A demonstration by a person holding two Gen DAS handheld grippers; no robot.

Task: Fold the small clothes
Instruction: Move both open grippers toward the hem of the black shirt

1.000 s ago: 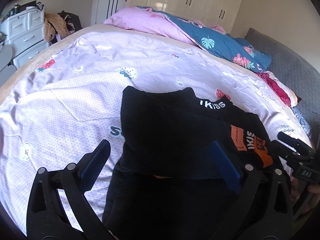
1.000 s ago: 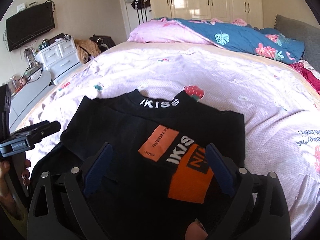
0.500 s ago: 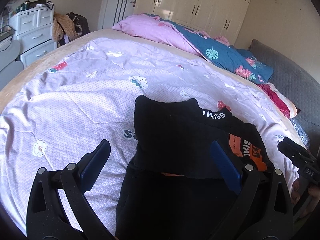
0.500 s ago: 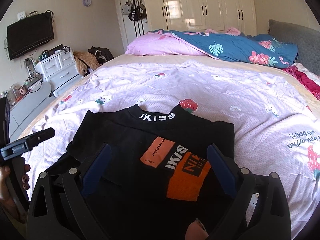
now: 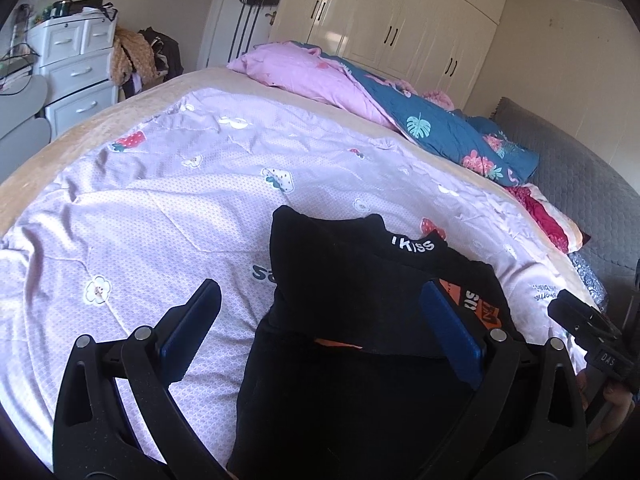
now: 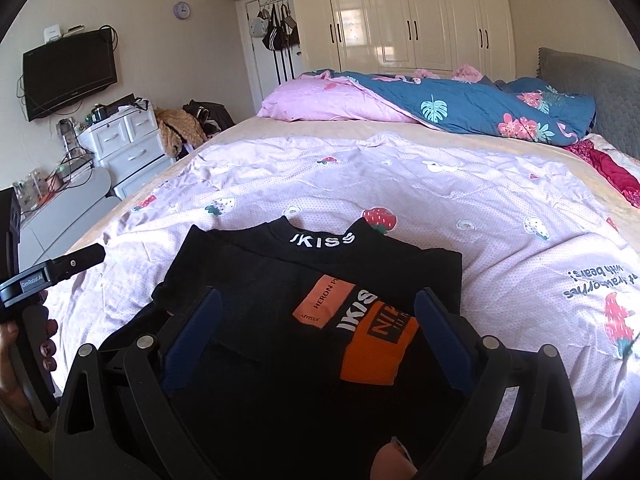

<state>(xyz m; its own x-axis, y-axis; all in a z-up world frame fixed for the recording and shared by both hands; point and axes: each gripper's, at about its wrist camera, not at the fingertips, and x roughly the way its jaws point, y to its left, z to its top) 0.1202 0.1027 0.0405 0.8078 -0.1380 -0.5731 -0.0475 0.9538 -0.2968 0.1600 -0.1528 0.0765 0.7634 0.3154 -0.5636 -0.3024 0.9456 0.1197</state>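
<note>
The black top, partly folded, lies near the quilt's near edge. Left gripper and right gripper hover spread, empty; a careless pinch could drag the fold loose.

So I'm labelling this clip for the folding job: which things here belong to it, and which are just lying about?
Part of the job:
- black top, partly folded on the pink quilt
- left gripper, open
- right gripper, open

Just lying about:
- blue floral duvet
- pink pillow
- white drawers
- TV
- wardrobe
</note>
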